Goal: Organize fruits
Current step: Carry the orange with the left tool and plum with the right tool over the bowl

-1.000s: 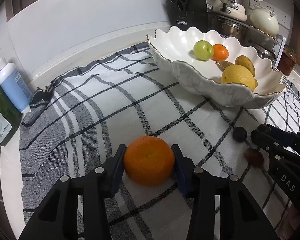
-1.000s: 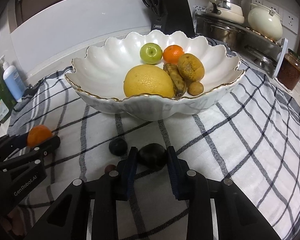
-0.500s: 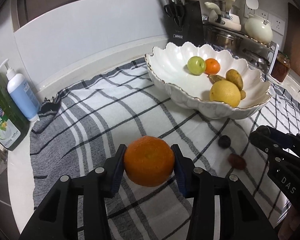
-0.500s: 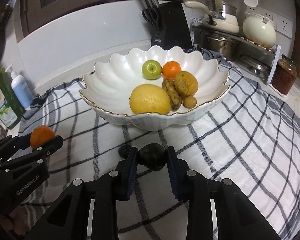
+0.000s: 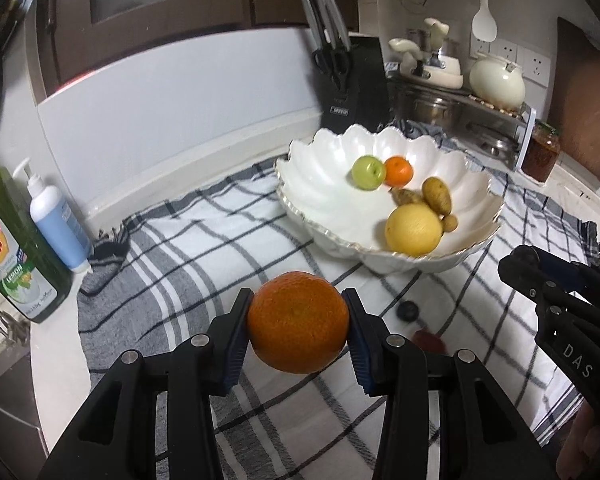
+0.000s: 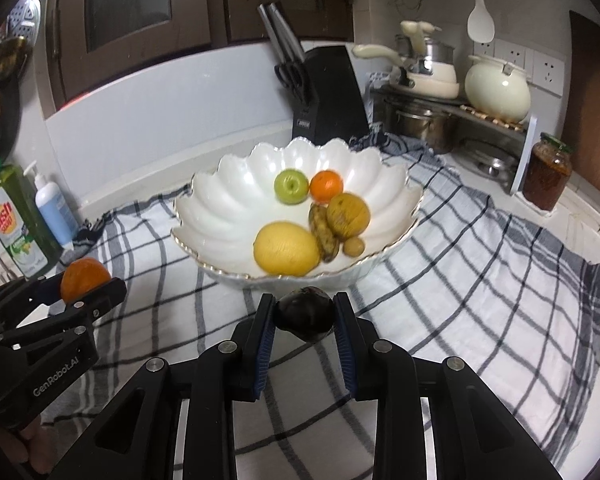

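Left tongs point(image 5: 298, 334) pinch the orange point(image 5: 298, 322), right tongs point(image 6: 304, 320) clamp a dark plum point(image 6: 304, 314); a hard drop into the far bowl point(image 6: 236, 184) could bruise either.

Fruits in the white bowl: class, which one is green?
The small round green apple, resting at the back of the white bowl beside the small orange tangerine. The other fruits there are yellow, orange or brownish.

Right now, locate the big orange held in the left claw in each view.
Left wrist view: the orange sits low and centre, clamped in the left claw.
Right wrist view: it shows at the left edge, partly hidden by that claw.
Shared landmark: the white scalloped bowl.
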The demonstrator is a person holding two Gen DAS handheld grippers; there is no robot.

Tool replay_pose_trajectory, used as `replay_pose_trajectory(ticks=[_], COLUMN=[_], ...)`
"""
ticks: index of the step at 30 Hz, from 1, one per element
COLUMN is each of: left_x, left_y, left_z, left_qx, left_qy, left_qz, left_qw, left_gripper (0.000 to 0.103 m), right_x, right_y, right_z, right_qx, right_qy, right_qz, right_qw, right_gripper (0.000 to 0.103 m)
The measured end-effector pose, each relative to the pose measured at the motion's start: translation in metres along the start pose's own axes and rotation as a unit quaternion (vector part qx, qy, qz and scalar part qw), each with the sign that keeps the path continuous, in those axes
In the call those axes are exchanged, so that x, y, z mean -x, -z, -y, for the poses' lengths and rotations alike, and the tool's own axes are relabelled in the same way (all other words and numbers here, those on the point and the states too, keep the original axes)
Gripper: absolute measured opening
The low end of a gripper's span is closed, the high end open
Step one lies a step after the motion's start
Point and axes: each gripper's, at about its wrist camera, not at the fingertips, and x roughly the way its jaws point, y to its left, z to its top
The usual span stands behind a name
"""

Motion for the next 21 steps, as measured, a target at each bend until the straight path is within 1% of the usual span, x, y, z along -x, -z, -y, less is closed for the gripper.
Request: replay_pose_trajectory(ticks=[9,21], left_x=[0.006,-0.015], left_y=[-0.026,-0.06], left_z=[0.012,0.025], left_qx=[-0.006,-0.012], left_qy=[0.009,0.023], left_qz=[0.019,0.024], left_qw=[0.9998,0.9994], left_gripper=[0.043,0.043], right_x=[0.01,-0.007], right_y=[-0.021,-0.044], right_z=[0.014,0.032], right_qx=[-0.009,-0.021], right_qy=[0.006,0.009], right_qz=[0.018,0.015], right_qw=[1.0,1.0], right_gripper=[0.03,0.03])
